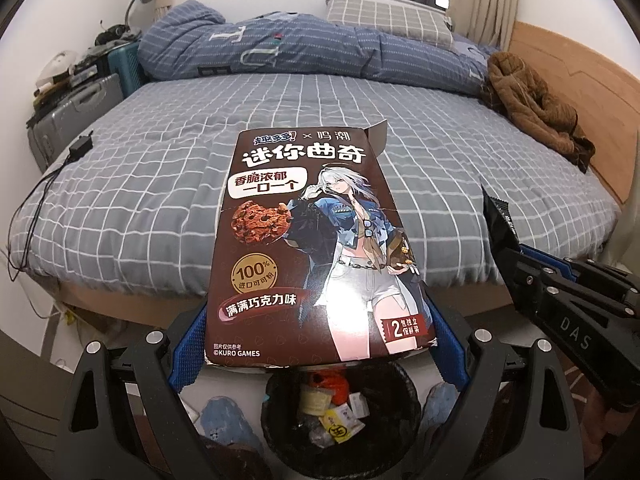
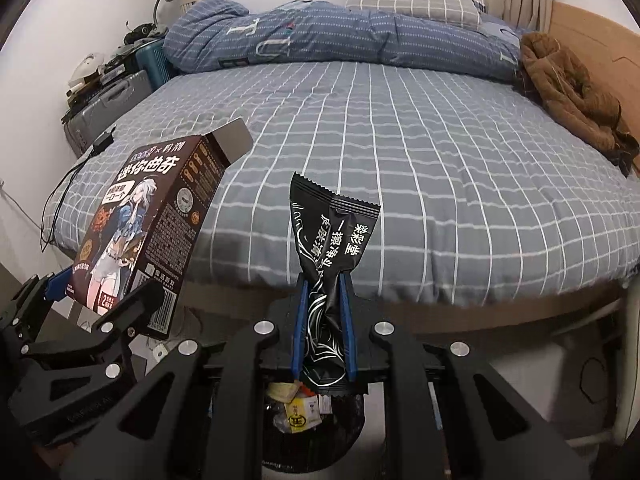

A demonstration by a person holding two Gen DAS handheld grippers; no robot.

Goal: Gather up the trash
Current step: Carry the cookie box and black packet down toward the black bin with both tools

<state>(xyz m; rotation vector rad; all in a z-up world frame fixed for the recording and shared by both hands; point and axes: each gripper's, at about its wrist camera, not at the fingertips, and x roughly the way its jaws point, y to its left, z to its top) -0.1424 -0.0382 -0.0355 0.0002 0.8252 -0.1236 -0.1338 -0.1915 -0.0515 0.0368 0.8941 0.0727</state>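
My left gripper (image 1: 318,344) is shut on a brown cookie box (image 1: 316,240) with an anime girl printed on it, its top flap open. It holds the box in the air above a black trash bin (image 1: 404,436) with several wrappers inside. My right gripper (image 2: 324,320) is shut on a black snack wrapper (image 2: 328,248) with white characters, held above the same bin (image 2: 348,436). The box also shows at the left of the right wrist view (image 2: 148,232). The right gripper shows at the right of the left wrist view (image 1: 520,256).
A bed with a grey checked sheet (image 1: 168,184) fills the view ahead. On it lie a blue quilt (image 1: 304,48), a brown garment (image 1: 532,100) and a black charger with cable (image 1: 80,146). Suitcases (image 1: 76,108) stand at the left. A wooden headboard (image 1: 588,92) is at the right.
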